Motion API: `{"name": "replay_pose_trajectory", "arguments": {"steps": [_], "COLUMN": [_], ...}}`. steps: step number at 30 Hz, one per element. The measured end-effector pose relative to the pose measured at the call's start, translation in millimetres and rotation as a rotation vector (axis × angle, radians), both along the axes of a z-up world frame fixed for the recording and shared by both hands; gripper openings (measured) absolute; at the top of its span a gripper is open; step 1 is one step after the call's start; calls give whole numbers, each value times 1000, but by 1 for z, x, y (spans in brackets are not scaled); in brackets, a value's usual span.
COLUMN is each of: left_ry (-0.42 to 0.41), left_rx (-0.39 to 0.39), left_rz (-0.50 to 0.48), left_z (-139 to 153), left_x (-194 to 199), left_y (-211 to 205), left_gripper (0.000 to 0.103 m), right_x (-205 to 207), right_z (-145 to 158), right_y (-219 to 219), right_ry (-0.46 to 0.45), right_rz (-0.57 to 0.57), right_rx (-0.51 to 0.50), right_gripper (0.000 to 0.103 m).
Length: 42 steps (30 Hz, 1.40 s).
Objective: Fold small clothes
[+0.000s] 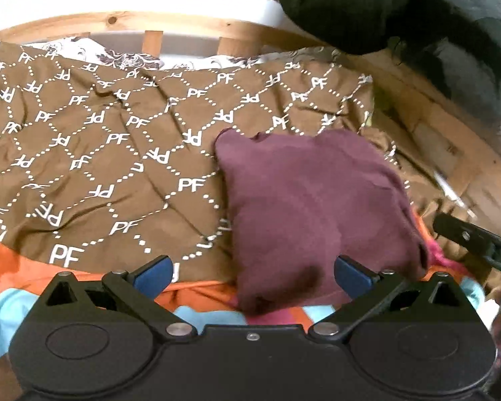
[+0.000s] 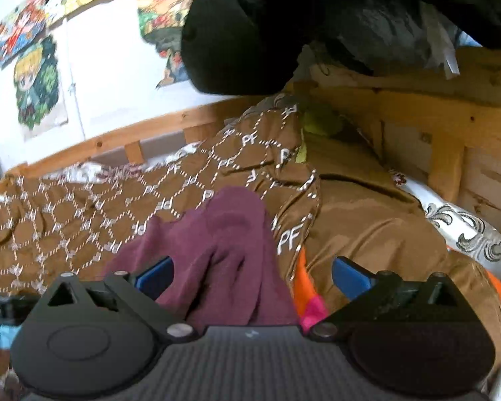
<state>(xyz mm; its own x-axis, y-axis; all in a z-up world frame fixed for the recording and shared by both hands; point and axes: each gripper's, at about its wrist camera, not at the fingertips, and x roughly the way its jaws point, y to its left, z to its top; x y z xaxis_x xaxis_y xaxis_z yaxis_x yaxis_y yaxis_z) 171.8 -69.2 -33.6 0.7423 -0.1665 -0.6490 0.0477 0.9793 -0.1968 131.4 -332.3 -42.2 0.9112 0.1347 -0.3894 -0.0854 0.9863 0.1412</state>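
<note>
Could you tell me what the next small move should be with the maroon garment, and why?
Probably close the left gripper on the near edge of the maroon garment. Both grippers are open and hold nothing; the cloth lies bunched on the brown patterned bedspread, its near edge between the left fingers, while the right gripper has bunched folds between its fingers.

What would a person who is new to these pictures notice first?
The maroon garment lies folded on the brown PF-patterned blanket, just ahead of the open left tongs. The right tongs are open too, with the garment's edge between them. A big black bundle hangs over the wooden bed frame.
</note>
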Motion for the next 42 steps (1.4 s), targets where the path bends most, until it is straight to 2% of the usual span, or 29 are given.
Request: {"name": "replay_pose_trajectory", "arguments": {"steps": [4,8,13,25,33,36,40,42], "left_ry": [30,49,42,101,109,108,36,8], "left_rx": [24,49,72,89,113,122,107,90], "left_rz": [-9,-29,-31,-51,-57,-67,-54,-45], "left_z": [-7,-11,-14,-26,-29,-29,-22,-18], "left_x": [3,3,2,10,11,10,5,4], "left_y": [-2,-7,-10,-18,-20,-20,-18,-16], "left_gripper": [102,102,102,102,102,102,102,102], "right_x": [-6,-3,0,10,7,7,-2,-4], "right_z": [-13,-26,-33,-37,-28,-28,-17,-12], "right_y": [18,28,26,24,19,21,11,8], "right_ry": [108,168,174,201,164,161,71,31], "right_rz": [-3,-29,-55,-31,-34,-7,35,28], "right_rx": [-41,-121,-144,-128,-110,-95,4,18], "right_gripper": [103,103,103,103,102,98,97,92]}}
